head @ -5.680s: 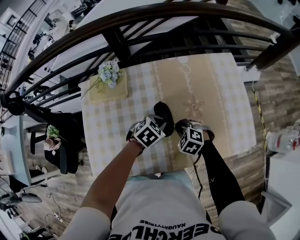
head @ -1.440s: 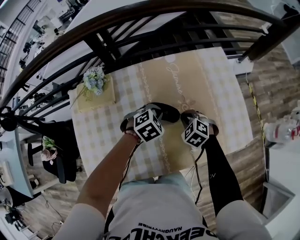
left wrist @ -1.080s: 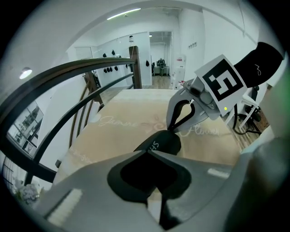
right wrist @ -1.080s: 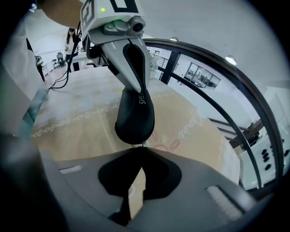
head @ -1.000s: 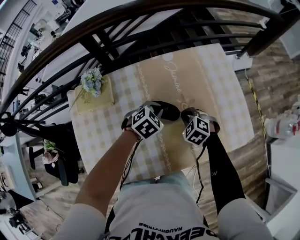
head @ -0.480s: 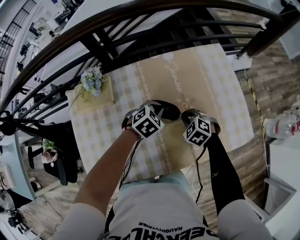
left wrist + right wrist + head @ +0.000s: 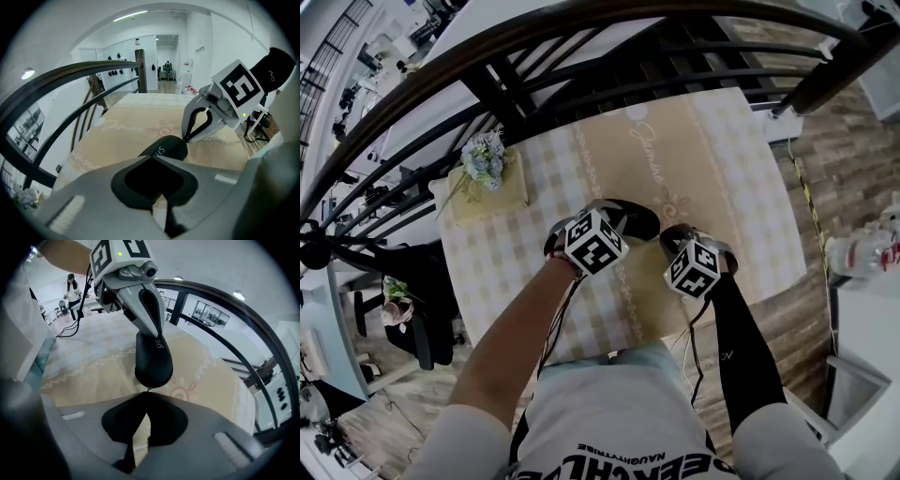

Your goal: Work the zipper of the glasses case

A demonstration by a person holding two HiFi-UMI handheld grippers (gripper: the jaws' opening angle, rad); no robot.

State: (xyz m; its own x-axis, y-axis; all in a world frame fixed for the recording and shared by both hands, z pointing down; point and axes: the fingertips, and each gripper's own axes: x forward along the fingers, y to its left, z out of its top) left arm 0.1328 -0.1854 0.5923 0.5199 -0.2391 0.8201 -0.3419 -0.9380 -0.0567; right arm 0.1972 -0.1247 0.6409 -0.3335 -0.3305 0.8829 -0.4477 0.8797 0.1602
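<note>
**Item:** glasses case [image 7: 153, 359], black, soft-shelled, with a zipper round its edge.

**Position:** over the middle of the tabletop [image 7: 534, 291], a little toward the near edge. It lies crosswise above the beige runner [image 7: 703, 159]. Whether it rests on the cloth cannot be told.

**Holders:**
- Left gripper [image 7: 153, 159]: clenched on the case's left end.
- Right gripper [image 7: 146, 392]: jaws pinched together on the small zipper pull [image 7: 148, 389] at the opposite end.

**Change:** Several seconds back the case points toward the far edge; it now lies parallel with the near edge. Over the last half second the right gripper shifts slightly toward the near right corner, while the left one keeps its place.

**Reading:** The pull is probably just starting along its track, with the case braced against it. Most of the zipper's run seems yet to come.

**Contents:** The case shows no gap, and its inside is not visible.

**Other container:** shallow beige box [image 7: 508, 194] at the far left corner, holding pale blue and white flowers [image 7: 485, 157].
</note>
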